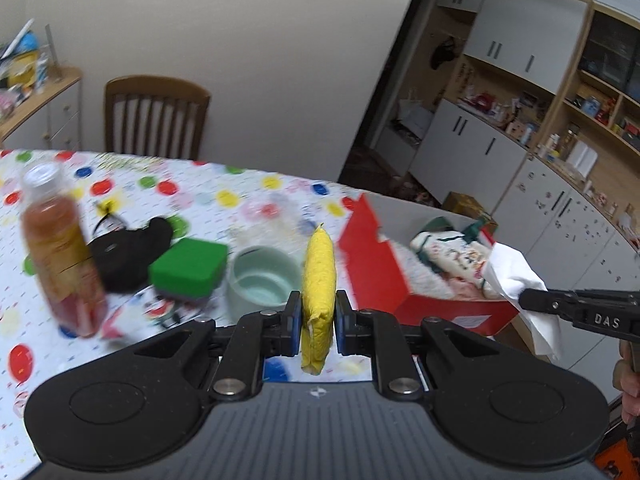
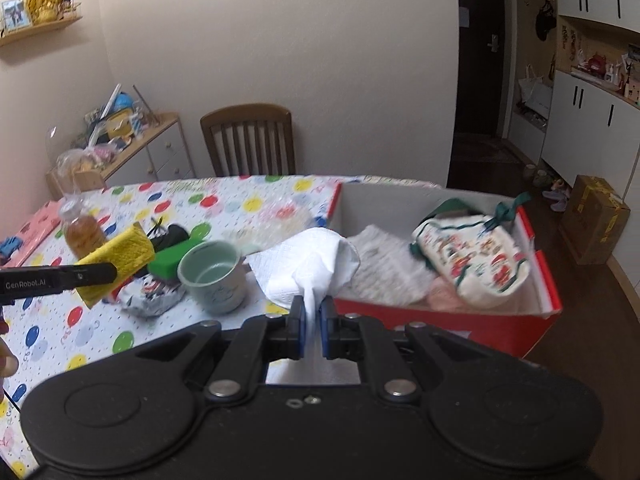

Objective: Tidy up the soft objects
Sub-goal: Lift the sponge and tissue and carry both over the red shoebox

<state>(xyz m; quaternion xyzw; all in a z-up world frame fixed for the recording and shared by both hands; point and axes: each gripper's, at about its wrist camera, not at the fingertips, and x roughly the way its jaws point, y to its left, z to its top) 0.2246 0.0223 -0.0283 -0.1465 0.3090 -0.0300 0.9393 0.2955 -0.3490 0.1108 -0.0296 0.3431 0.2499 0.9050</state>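
A flat yellow sponge cloth is being clamped edgewise in the left gripper, frame centre. A crumpled white paper tissue is being pinched by the right gripper, presumably for sorting into the red cardboard box at right.

walls: cream | wooden chair | white cabinets | dark wood floor

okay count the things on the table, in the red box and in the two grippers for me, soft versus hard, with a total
Soft: 6 (yellow sponge, white tissue, green sponge, black cloth, floral pouch, white knit cloth)
Hard: 2 (bottle, mug)
Total: 8
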